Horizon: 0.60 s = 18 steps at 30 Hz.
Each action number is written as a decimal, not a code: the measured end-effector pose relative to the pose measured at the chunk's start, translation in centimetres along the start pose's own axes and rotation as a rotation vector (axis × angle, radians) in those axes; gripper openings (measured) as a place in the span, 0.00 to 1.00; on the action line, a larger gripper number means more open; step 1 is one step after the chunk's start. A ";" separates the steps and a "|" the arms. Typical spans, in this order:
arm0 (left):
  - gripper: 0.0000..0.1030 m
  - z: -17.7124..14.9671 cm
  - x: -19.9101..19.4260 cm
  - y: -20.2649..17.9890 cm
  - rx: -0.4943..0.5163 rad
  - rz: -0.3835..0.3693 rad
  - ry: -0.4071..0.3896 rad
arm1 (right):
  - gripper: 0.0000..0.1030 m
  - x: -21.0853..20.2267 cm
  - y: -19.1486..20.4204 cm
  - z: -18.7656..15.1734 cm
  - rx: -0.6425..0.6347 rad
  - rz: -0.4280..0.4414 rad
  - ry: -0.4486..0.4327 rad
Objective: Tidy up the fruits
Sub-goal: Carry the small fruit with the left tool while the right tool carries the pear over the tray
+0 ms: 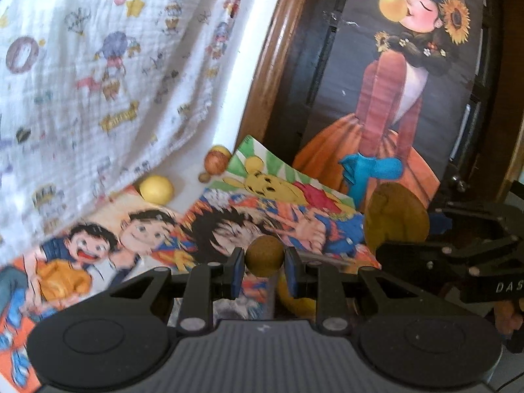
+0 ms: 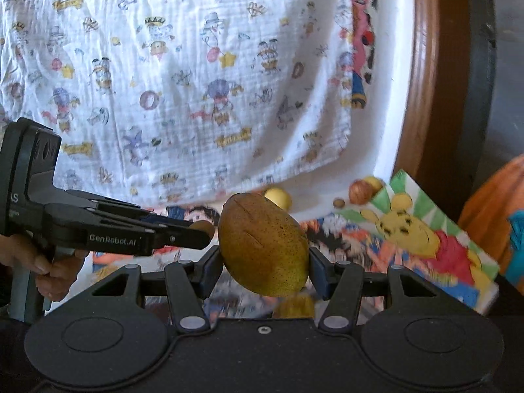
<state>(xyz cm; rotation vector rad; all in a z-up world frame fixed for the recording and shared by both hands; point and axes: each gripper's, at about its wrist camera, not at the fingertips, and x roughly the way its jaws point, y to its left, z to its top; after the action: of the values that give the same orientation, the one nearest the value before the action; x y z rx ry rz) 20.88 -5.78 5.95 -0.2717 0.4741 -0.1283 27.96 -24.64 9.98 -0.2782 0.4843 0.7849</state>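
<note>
While each gripper (image 1: 264,270) (image 2: 265,262) clamps a brown fruit (image 1: 264,254) (image 2: 263,249), loose fruits (image 1: 156,189) line the cloth's (image 1: 98,65) hem.

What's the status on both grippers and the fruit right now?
Left gripper shut on small brown fruit. Right gripper shut on brown pear. Yellow fruit and apple lie ahead; path unobstructed.

Both sets of jaws are filled: the left gripper (image 1: 264,270) clamps a small brown fruit (image 1: 264,255), the right gripper (image 2: 266,268) a pear (image 2: 263,245), and the two crowd close together. Ahead, the cartoon mat (image 1: 137,245) lies bare. Its far edge is blocked by the hanging cloth (image 1: 98,65), a yellow fruit (image 1: 156,189) and an apple (image 1: 215,161).
</note>
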 end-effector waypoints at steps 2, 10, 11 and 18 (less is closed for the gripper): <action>0.28 -1.0 -0.3 -0.5 0.006 -0.019 0.015 | 0.56 -1.0 0.5 -1.5 0.023 -0.014 0.002; 0.28 -5.6 -1.4 -2.3 0.048 -0.090 0.083 | 0.56 -3.9 2.1 -7.9 0.113 -0.096 0.020; 0.28 -6.2 -1.5 -2.5 0.054 -0.100 0.092 | 0.56 -4.1 2.2 -8.6 0.123 -0.106 0.025; 0.28 -8.7 -2.0 -4.1 0.101 -0.153 0.136 | 0.56 -4.7 2.9 -12.9 0.198 -0.143 0.057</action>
<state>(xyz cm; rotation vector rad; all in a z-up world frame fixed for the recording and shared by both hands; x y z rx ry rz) 14.77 -11.33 0.53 -0.2002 0.5795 -0.3205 18.99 -30.85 1.11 -0.1497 0.5852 0.5858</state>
